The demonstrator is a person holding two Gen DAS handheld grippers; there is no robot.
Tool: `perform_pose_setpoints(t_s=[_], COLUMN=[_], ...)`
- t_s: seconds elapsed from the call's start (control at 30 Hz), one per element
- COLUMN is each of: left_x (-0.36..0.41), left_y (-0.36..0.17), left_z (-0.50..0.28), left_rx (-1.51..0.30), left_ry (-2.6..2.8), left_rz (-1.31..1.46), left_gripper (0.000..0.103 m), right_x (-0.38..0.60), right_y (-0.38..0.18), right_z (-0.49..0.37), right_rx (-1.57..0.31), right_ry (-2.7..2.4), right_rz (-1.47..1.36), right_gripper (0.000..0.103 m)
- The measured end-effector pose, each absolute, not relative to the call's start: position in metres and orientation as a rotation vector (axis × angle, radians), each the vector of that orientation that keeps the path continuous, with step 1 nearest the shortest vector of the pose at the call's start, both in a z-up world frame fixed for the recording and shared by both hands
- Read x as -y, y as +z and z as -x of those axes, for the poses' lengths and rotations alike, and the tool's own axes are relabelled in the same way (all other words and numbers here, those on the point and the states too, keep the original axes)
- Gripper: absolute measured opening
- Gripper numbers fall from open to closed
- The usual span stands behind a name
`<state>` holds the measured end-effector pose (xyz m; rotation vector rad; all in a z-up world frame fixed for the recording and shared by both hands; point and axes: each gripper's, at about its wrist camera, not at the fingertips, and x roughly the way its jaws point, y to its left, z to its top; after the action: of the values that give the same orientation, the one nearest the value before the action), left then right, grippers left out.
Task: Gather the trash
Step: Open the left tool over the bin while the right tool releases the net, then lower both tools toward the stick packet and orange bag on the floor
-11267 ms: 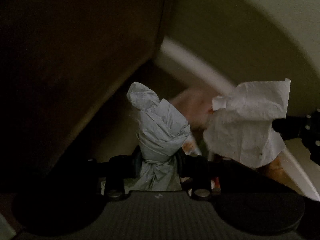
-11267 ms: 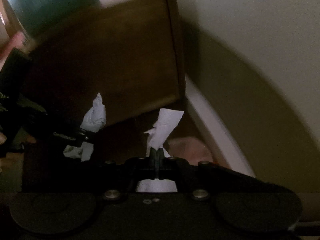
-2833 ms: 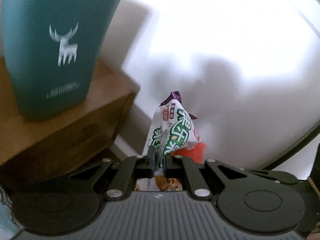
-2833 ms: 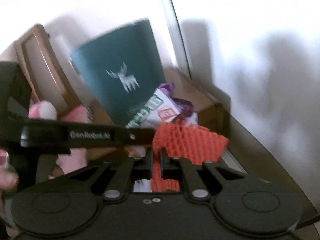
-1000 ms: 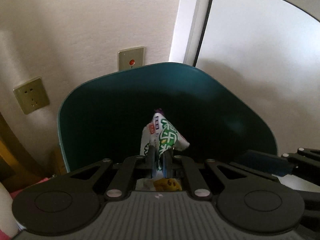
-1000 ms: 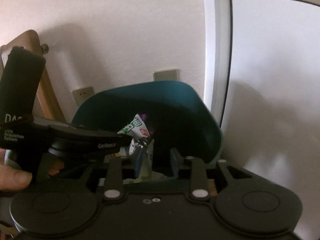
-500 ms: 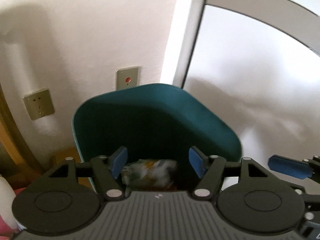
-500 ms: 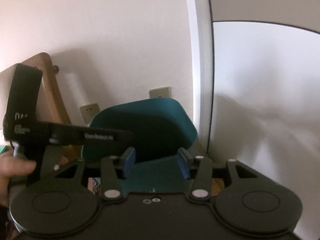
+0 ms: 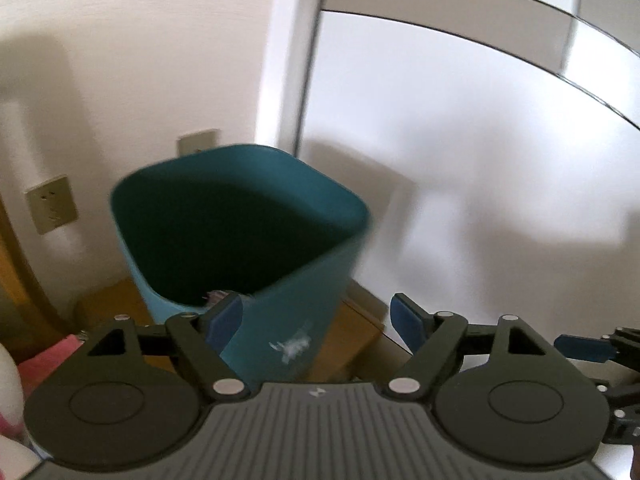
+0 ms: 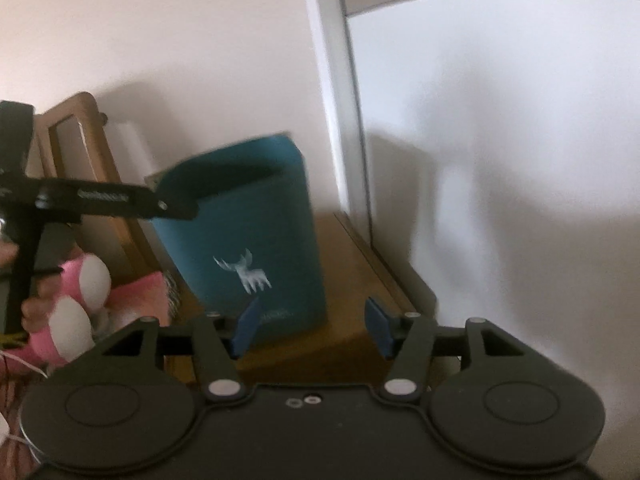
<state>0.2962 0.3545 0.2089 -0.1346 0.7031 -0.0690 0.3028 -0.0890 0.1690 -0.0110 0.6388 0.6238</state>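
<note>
Trash bin (image 9: 240, 248) on the wooden stand (image 10: 360, 280); both my grippers, left (image 9: 316, 318) and right (image 10: 310, 328), have just been opening, nothing between them. Next I should back clear without knocking the bin.

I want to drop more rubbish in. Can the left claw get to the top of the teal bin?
Probably yes. The left claw is open and empty, the teal bin stands close ahead with its mouth uncovered, and nothing sits between them.

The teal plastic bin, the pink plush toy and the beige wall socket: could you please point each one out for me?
Teal plastic bin (image 10: 256, 240): right wrist view, front wall above the deer print.
Pink plush toy (image 10: 136, 292): right wrist view, pink body.
Beige wall socket (image 9: 51, 209): left wrist view, plate centre.
</note>
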Motion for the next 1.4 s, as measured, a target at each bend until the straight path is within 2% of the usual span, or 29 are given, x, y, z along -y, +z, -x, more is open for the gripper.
perform_pose_setpoints(t_s=[0.2, 0.4, 0.43, 0.53, 0.6, 0.9, 1.4], left_x=[-0.323, -0.297, -0.294, -0.283, -0.279, -0.236, -0.187], left_y=[0.181, 0.130, 0.121, 0.085, 0.061, -0.079, -0.324], left_z=[-0.282, -0.276, -0.276, -0.280, -0.280, -0.300, -0.321], left_rx=[-0.715, -0.754, -0.755, -0.778, -0.794, -1.006, -1.381], left_ry=[-0.139, -0.160, -0.161, -0.176, -0.189, -0.248, -0.179], left_rz=[0.137, 0.138, 0.139, 0.151, 0.157, 0.111, -0.013], left_gripper=[0.083, 0.083, 0.085, 0.103, 0.103, 0.103, 0.103], right_x=[0.128, 0.157, 0.162, 0.172, 0.180, 0.204, 0.178], right_y=[0.126, 0.070, 0.058, 0.024, 0.000, -0.124, -0.324], right_z=[-0.291, -0.283, -0.282, -0.282, -0.283, -0.293, -0.355], right_rx=[-0.682, -0.728, -0.741, -0.779, -0.812, -1.004, -1.325], right_ry=[0.563, 0.515, 0.509, 0.481, 0.464, 0.396, 0.301], right_rz=[-0.014, -0.039, -0.041, -0.035, -0.029, -0.033, -0.013], right_gripper=[0.058, 0.059, 0.059, 0.059, 0.059, 0.059, 0.059])
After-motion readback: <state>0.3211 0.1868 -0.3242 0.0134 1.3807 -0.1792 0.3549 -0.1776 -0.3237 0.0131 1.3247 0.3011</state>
